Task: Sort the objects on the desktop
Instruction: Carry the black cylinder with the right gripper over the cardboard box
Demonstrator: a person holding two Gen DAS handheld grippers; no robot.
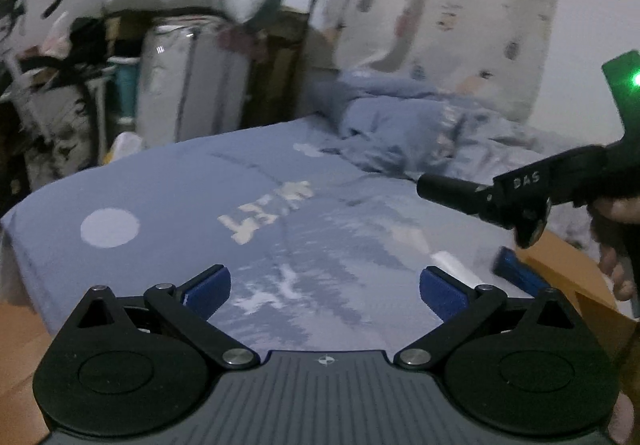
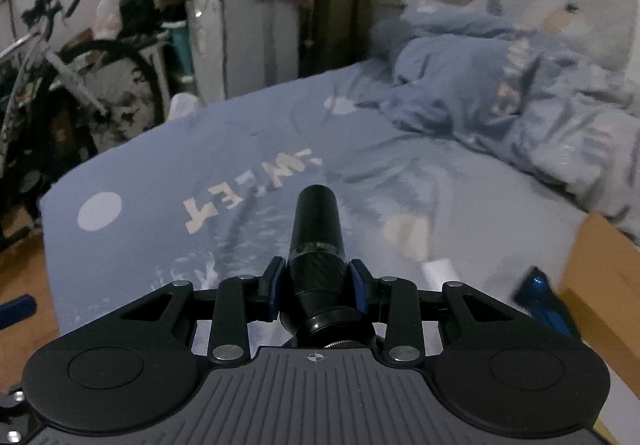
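Note:
A black cylinder (image 2: 316, 233) with a carbon-pattern grip sticks forward out of my right gripper (image 2: 318, 285), whose blue pads are shut on its thick lower part. In the left wrist view the same black cylinder (image 1: 444, 191) hangs above the bed at the right, held by the right gripper (image 1: 520, 205) in a person's hand. My left gripper (image 1: 326, 285) stands wide open over the blue bedsheet (image 1: 180, 185) with nothing between its fingers. A shiny blue object (image 2: 540, 301) and a small white object (image 2: 440, 269) lie on the sheet near a cardboard box.
A cardboard box (image 2: 600, 269) stands at the right edge of the bed. A crumpled blue duvet (image 2: 500, 93) is heaped at the far right. Beyond the bed are a bicycle (image 2: 60, 93), stacked bedding bags (image 2: 240, 37) and a curtain (image 1: 460, 5).

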